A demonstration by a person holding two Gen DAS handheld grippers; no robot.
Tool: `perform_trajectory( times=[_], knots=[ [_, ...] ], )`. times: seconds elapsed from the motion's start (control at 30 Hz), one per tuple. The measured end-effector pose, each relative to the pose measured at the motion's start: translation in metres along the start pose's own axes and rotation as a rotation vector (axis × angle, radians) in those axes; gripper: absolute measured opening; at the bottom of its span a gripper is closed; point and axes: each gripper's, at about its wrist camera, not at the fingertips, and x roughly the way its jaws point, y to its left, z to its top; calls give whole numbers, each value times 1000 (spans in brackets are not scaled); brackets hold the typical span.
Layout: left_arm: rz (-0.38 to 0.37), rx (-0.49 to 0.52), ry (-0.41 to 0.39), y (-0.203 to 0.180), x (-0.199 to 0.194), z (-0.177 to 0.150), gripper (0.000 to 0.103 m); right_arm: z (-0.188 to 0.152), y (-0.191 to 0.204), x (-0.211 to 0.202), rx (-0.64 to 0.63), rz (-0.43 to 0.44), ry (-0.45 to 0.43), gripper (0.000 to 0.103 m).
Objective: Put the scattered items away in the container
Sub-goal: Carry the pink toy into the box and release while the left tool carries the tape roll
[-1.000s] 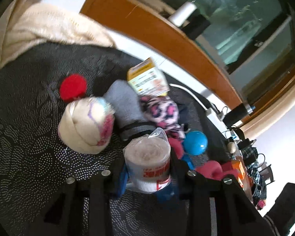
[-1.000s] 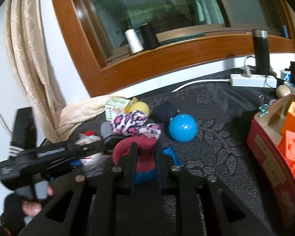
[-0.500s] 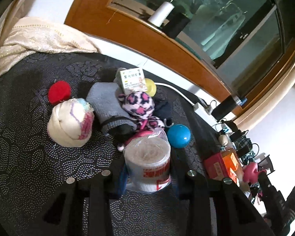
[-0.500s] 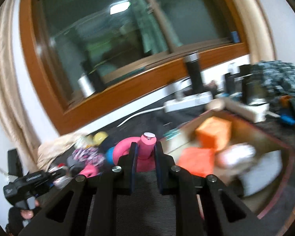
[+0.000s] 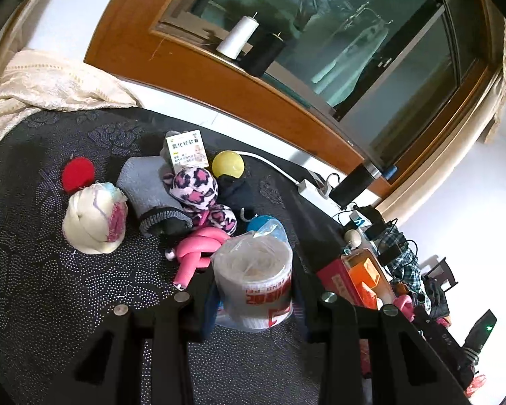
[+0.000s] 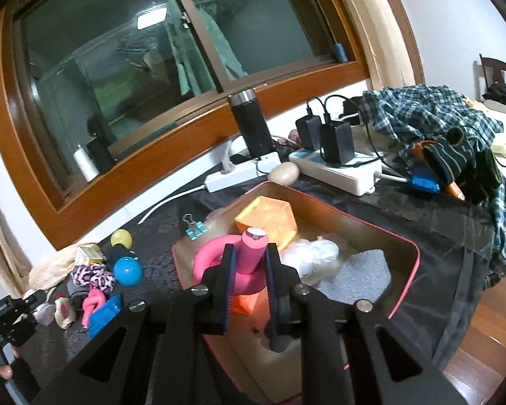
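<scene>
My left gripper (image 5: 256,287) is shut on a plastic-wrapped roll of twine (image 5: 254,273) and holds it above the dark cloth. Beyond it lie a pink knotted tube (image 5: 199,246), a leopard-print sock (image 5: 195,189), a grey sock (image 5: 148,192), a cream sock ball (image 5: 94,217), a red pom-pom (image 5: 78,172), a yellow ball (image 5: 228,164) and a small box (image 5: 187,148). My right gripper (image 6: 249,263) is shut on another pink knotted tube (image 6: 243,256) over the red-rimmed box (image 6: 411,253), which holds orange blocks (image 6: 266,219) and a clear bag (image 6: 310,253).
Power strips (image 6: 337,172) with chargers, a black flask (image 6: 253,121) and a plaid shirt (image 6: 438,111) lie behind and right of the box. A blue ball (image 6: 127,271), a blue block (image 6: 104,314) and a binder clip (image 6: 194,227) lie left of it. The table edge drops off at right.
My right gripper has carried the pink tube from the pile to over the box. My left gripper has lifted and drawn back with the roll.
</scene>
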Motion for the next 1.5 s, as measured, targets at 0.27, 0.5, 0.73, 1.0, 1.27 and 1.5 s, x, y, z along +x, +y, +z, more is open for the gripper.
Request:
perform_trajectory(
  times=[0.27, 0.5, 0.73, 1.0, 1.27, 1.5],
  knots=[
    [1, 7, 10, -4, 3, -2, 38, -3, -11, 0, 30, -28, -11, 82],
    [4, 2, 32, -9, 11, -7, 38, -5, -17, 2, 53, -28, -5, 82],
    [-18, 39, 68, -43, 30, -9, 38, -2, -27, 2, 82, -3, -12, 82],
    [-104, 153, 128, -127, 83, -9, 38, 4, -42, -1, 115, 27, -27, 82],
    [-148, 200, 223, -186, 148, -22, 38, 4, -54, 1, 128, 40, -27, 82],
    [-121, 113, 272, -175, 183, -26, 75, 5, -61, 3, 138, 29, -36, 82]
  ],
)
